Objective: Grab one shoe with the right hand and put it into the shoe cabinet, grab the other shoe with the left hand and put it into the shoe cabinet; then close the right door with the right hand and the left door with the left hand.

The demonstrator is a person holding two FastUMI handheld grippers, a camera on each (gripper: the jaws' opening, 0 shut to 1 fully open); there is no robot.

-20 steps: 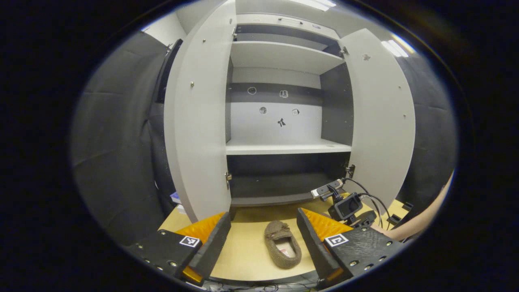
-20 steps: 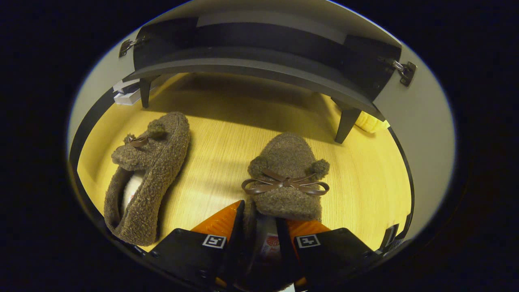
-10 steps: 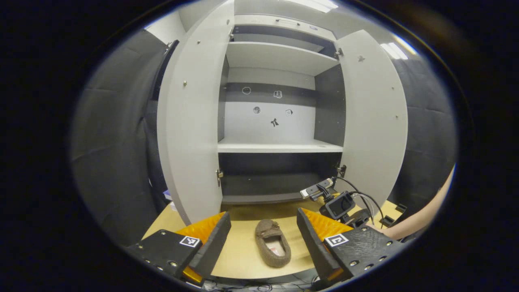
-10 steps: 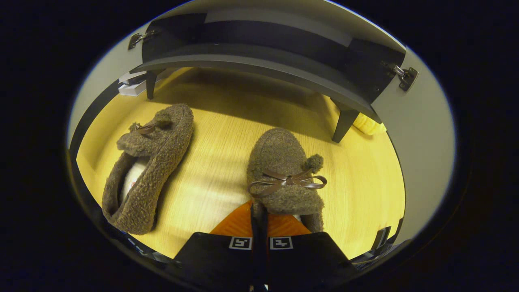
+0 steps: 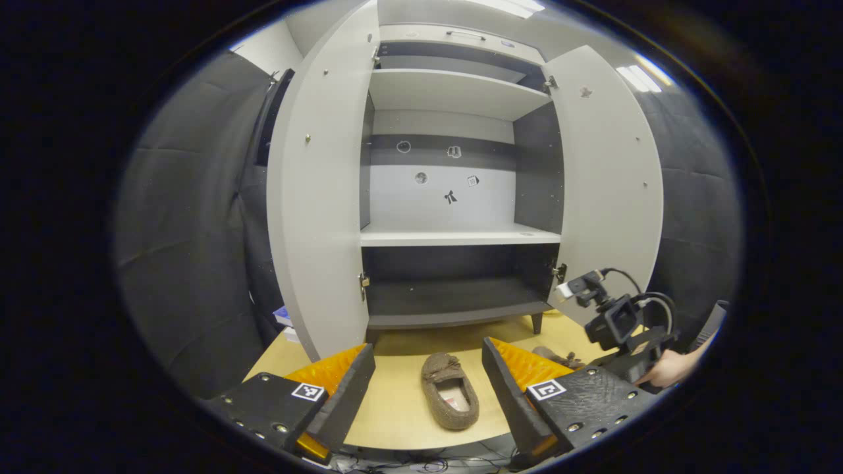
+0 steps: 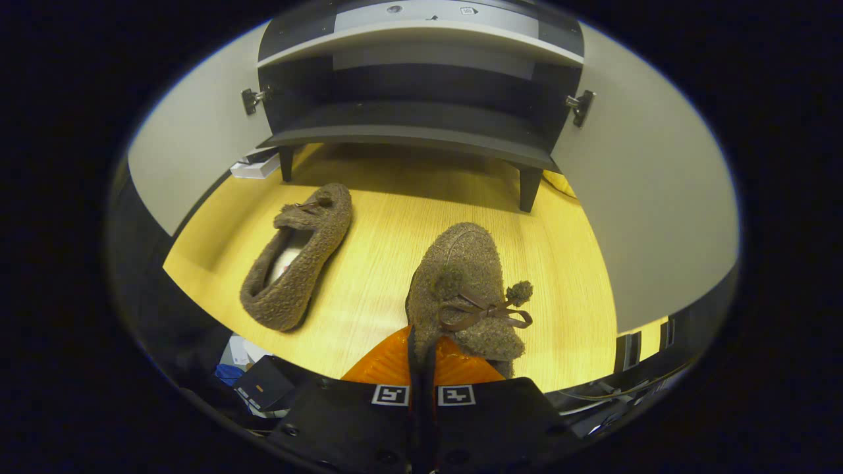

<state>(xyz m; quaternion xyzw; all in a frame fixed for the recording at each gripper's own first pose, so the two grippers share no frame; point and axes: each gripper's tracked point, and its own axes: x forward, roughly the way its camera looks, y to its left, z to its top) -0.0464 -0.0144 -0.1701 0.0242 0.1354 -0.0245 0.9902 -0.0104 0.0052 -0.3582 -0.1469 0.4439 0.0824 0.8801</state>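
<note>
Two brown fuzzy slippers with bows are in view. In the right gripper view my right gripper [image 6: 419,339] is shut on the rim of one slipper [image 6: 464,289], which hangs toe-forward above the wooden table [image 6: 395,263]. The other slipper [image 6: 299,257] lies on the table to its left. In the left gripper view that lying slipper [image 5: 450,390] shows between the fingers of my open left gripper [image 5: 428,350], farther off. The shoe cabinet [image 5: 454,237] stands ahead with both doors wide open. The right gripper [image 5: 616,322] and the hand holding it show at the right.
The cabinet's dark bottom shelf [image 6: 408,128] sits on short legs above the table. The left door [image 5: 323,217] and right door [image 5: 609,184] flank the opening. A white box [image 6: 253,166] lies by the left leg. The table's front edge is close below the grippers.
My right gripper went from open around the slipper to shut on its rim, then rose and drew back with it. The left gripper stayed open and barely moved.
</note>
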